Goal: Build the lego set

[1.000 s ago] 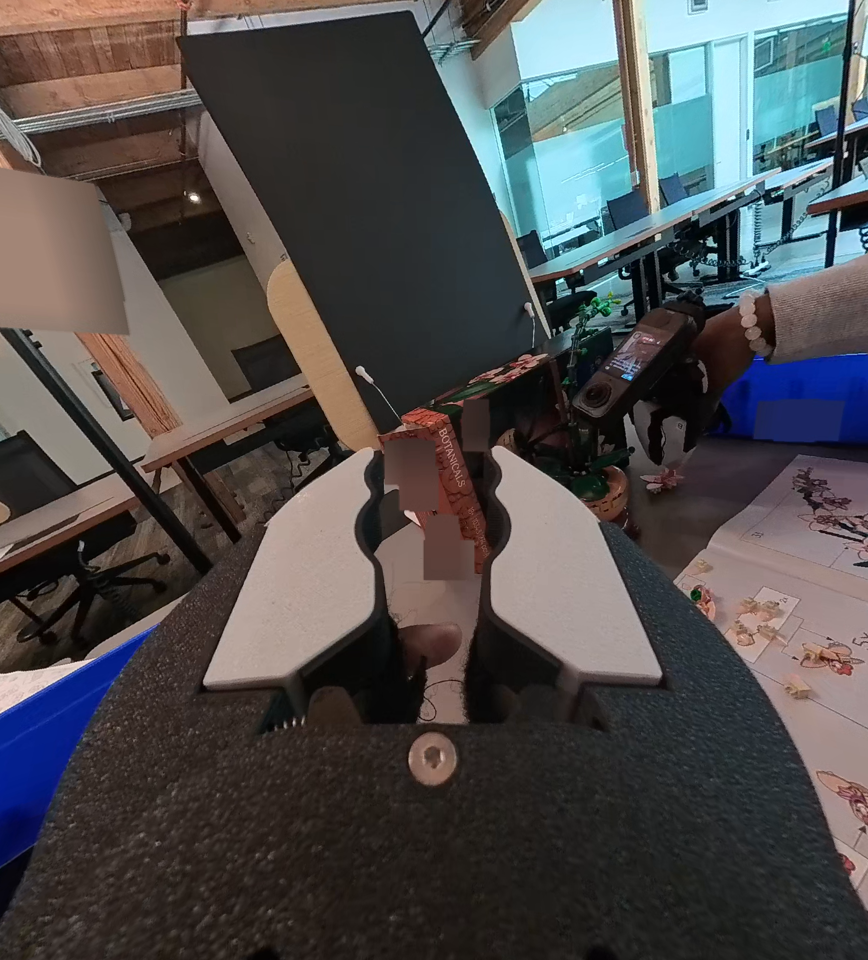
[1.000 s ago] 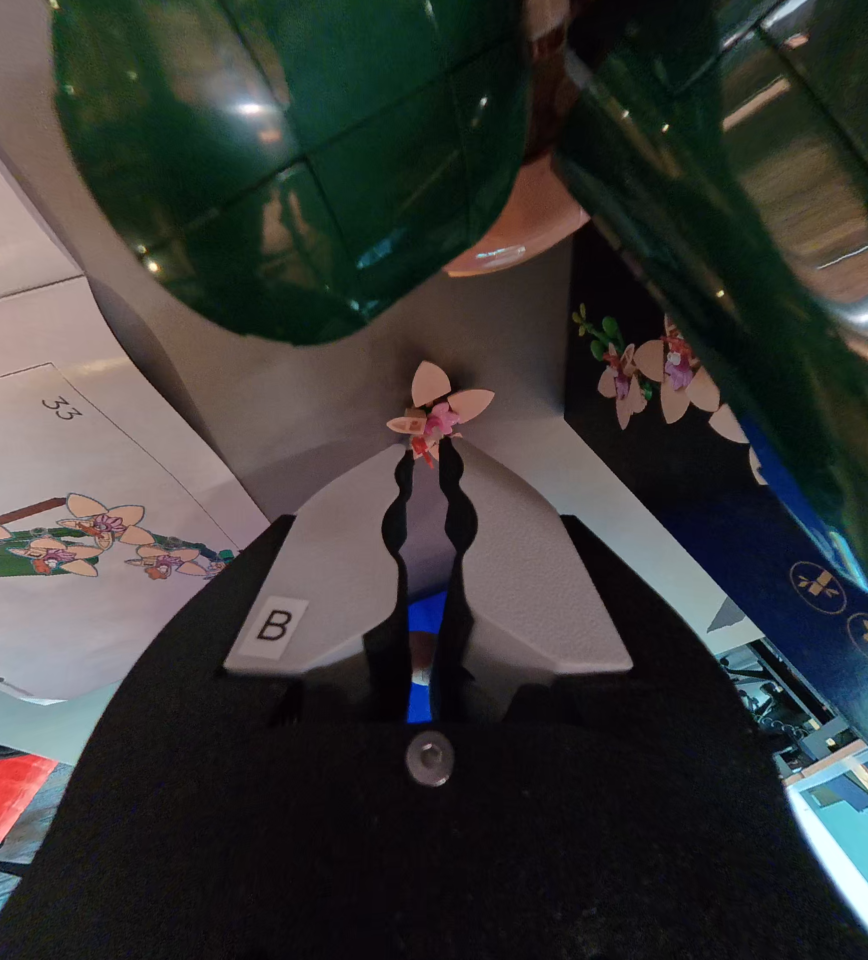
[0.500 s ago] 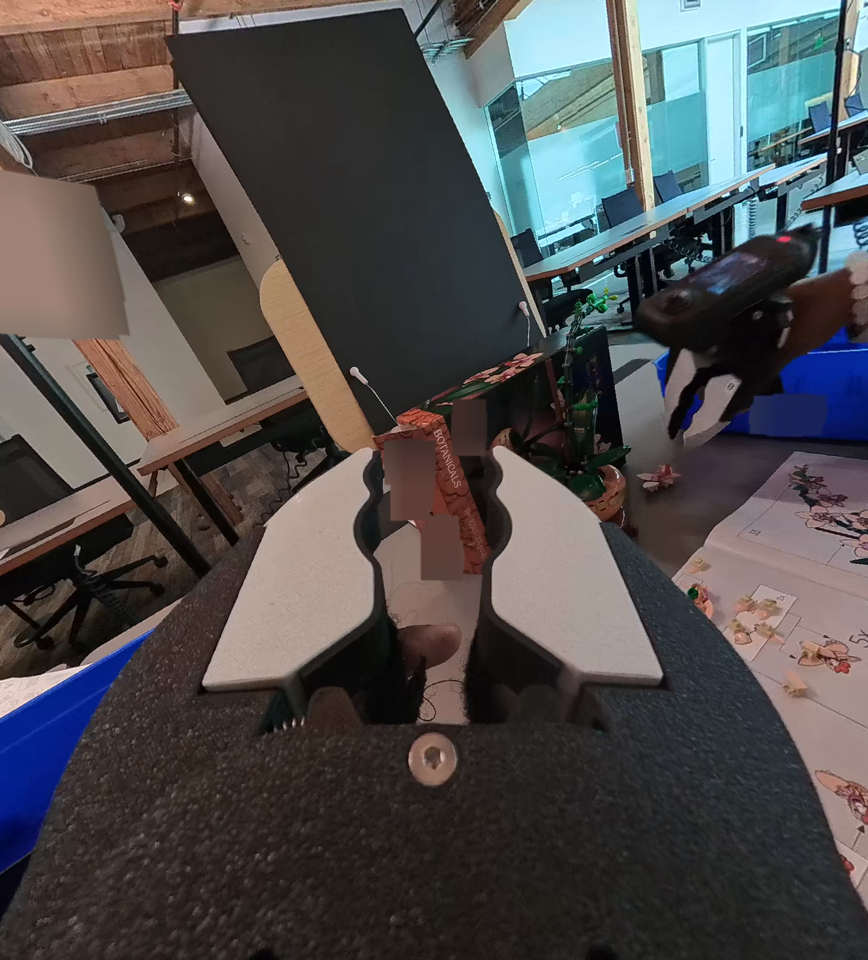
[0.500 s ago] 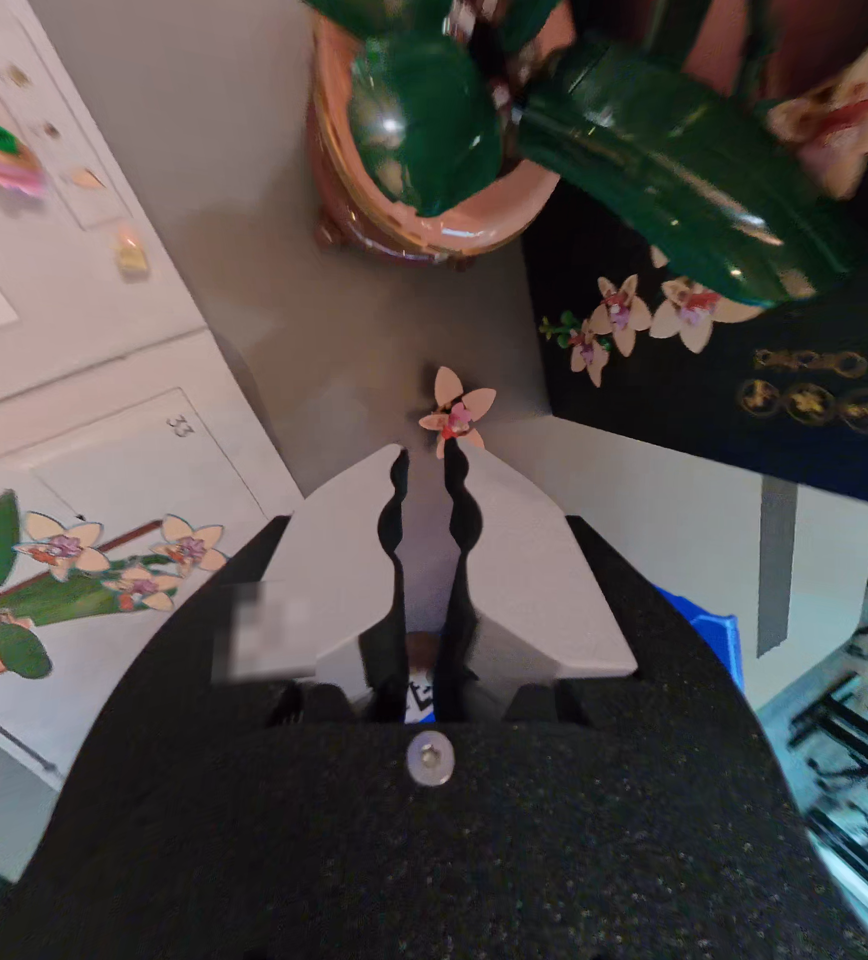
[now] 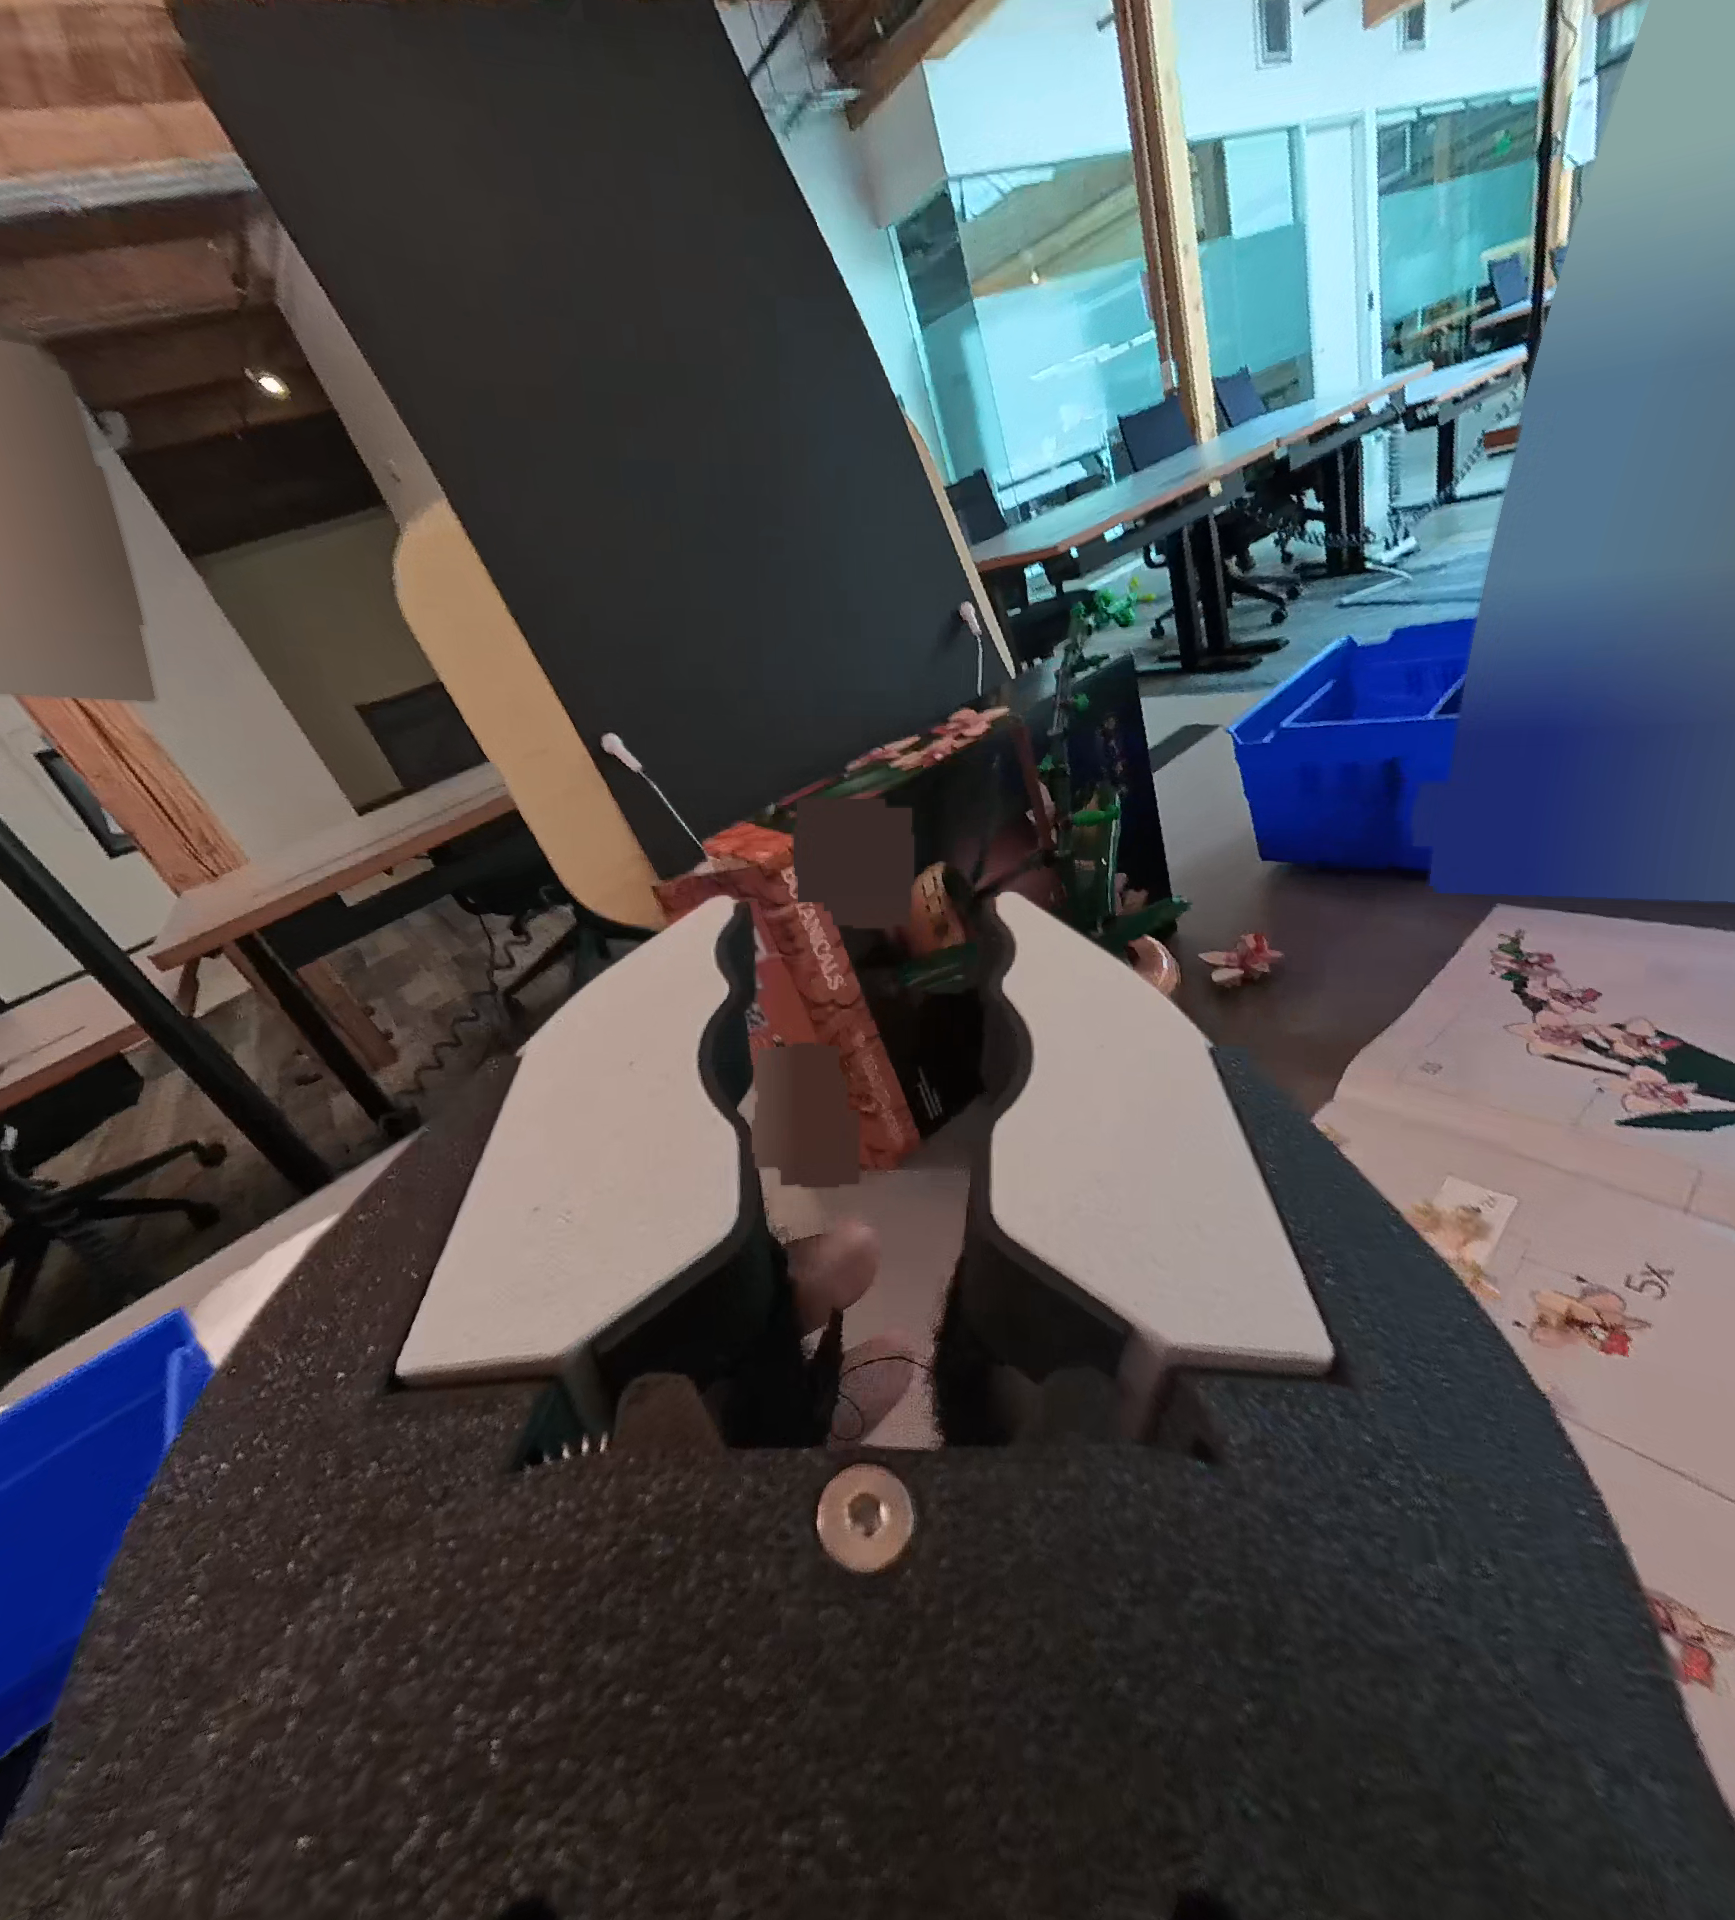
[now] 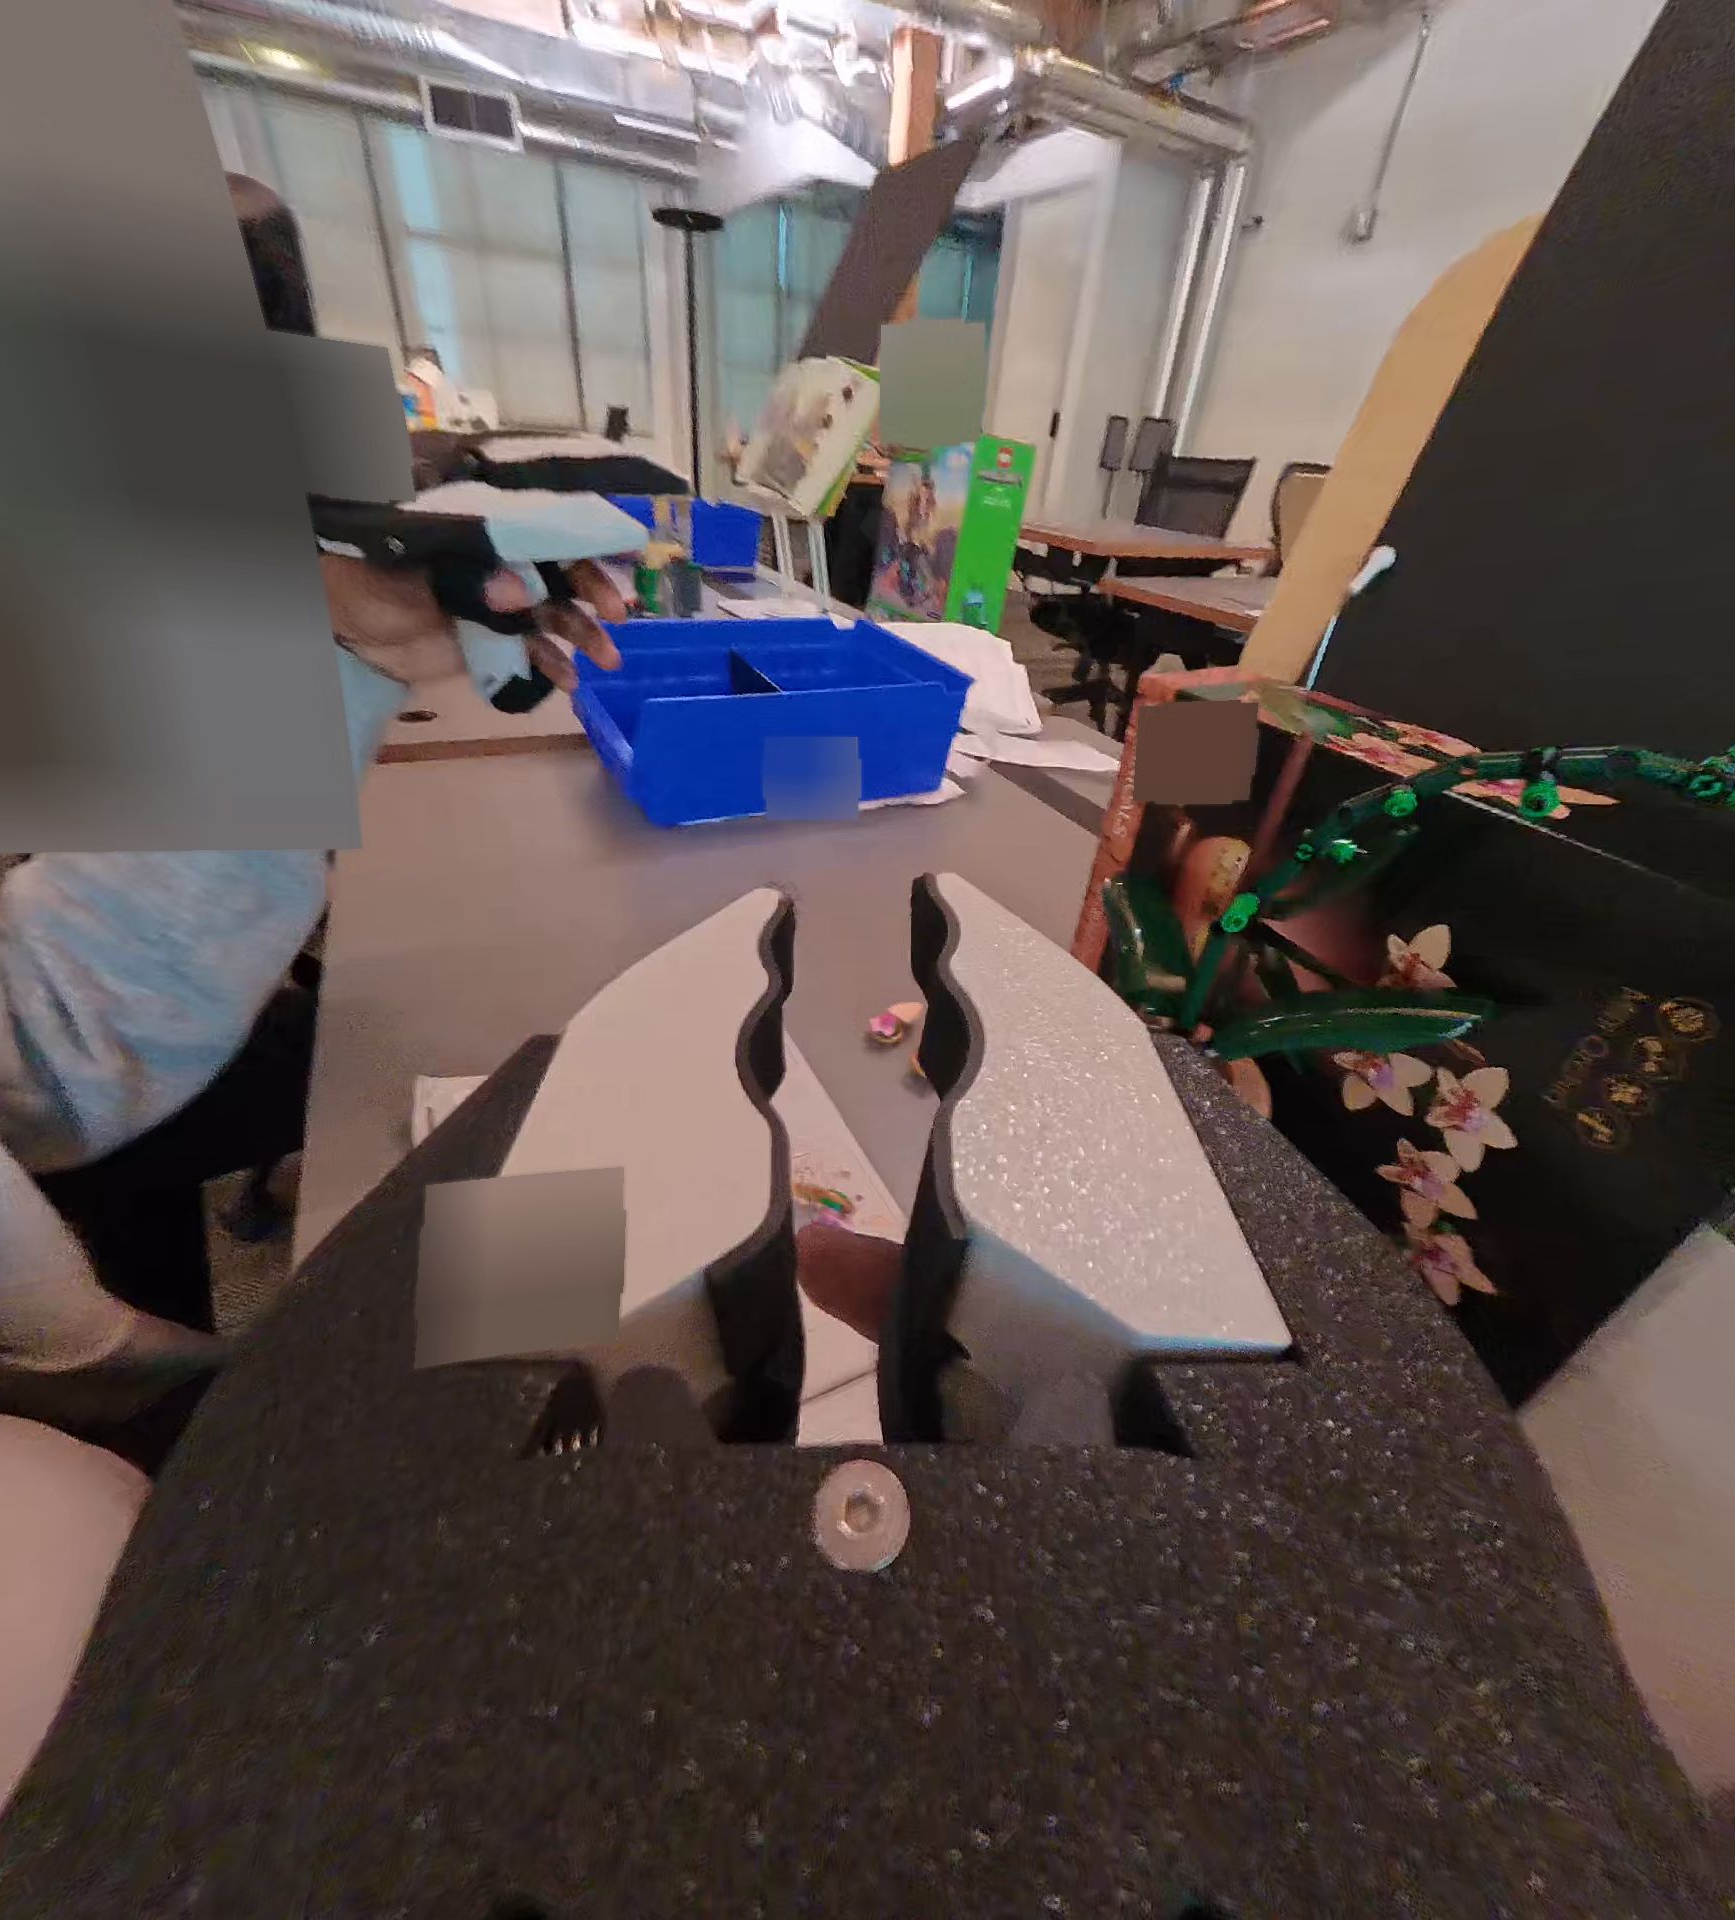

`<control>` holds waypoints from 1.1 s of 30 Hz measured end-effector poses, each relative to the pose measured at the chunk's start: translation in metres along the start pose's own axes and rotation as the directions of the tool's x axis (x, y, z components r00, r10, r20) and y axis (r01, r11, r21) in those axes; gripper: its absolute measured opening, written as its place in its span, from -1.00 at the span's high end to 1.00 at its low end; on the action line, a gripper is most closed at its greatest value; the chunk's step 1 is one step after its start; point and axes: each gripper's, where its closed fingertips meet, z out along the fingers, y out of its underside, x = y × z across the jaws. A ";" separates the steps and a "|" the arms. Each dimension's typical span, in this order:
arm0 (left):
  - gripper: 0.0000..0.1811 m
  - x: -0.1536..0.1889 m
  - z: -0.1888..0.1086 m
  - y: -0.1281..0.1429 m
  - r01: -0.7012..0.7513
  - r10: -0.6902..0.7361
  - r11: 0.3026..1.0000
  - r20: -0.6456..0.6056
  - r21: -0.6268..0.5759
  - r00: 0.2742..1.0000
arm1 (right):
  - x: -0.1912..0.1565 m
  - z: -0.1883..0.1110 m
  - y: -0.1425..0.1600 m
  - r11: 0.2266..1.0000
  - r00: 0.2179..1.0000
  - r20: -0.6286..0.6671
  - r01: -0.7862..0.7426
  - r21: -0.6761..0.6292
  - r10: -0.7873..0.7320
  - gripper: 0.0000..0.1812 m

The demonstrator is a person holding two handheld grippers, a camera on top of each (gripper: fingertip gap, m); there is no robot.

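My right gripper (image 6: 850,914) hangs above the grey surface (image 6: 551,894) with its jaws apart and nothing between them; the loose orchid flower piece (image 6: 892,1022) lies on the surface just beyond the fingertips, apart from them, and just beside the potted orchid model (image 6: 1258,966). My left gripper (image 5: 863,925) is likewise spread wide and holds nothing, and from it the same flower (image 5: 1242,954) sits well ahead and to the right, between the pot and the open instruction booklet (image 5: 1590,1164). The flower is small, with pale cream petals around a pink centre.
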 end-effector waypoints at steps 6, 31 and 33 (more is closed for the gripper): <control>0.52 0.008 0.005 0.026 0.031 -0.041 0.994 -0.094 -0.104 0.995 | -0.038 0.015 0.043 0.981 0.976 0.191 -0.070 -0.182 0.105 0.62; 0.54 -0.002 -0.039 0.027 -0.017 0.001 0.996 -0.181 -0.088 0.983 | -0.142 0.167 0.182 0.691 0.733 0.680 0.489 -0.532 0.005 0.69; 0.54 -0.002 -0.040 0.026 -0.019 0.003 0.996 -0.182 -0.085 0.983 | -0.142 0.168 0.184 0.689 0.728 0.685 0.498 -0.528 -0.001 0.71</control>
